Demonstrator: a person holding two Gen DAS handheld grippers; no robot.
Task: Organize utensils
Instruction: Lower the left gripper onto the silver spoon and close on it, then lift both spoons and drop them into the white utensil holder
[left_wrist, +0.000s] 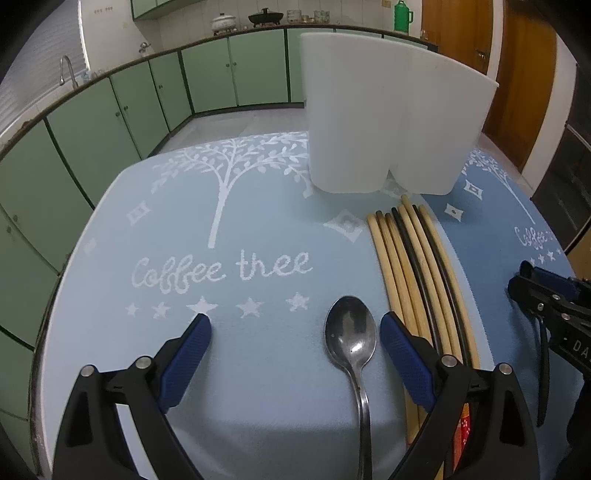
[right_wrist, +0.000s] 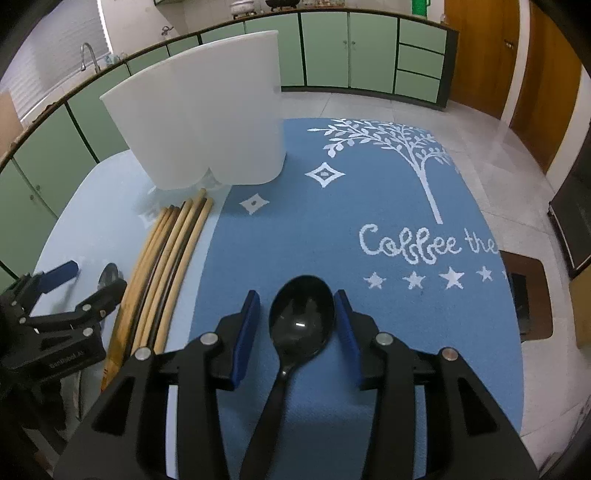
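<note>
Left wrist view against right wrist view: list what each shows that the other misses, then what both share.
Only the left wrist view shows the whole metal spoon between the open left gripper's fingers. Only the right wrist view shows the black spoon between the open right gripper's fingers. Both show the white holder and the chopsticks lying on the mats.

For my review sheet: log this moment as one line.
left gripper: open, metal spoon between fingers | right gripper: open around black spoon | chopsticks on table | white holder upright
</note>
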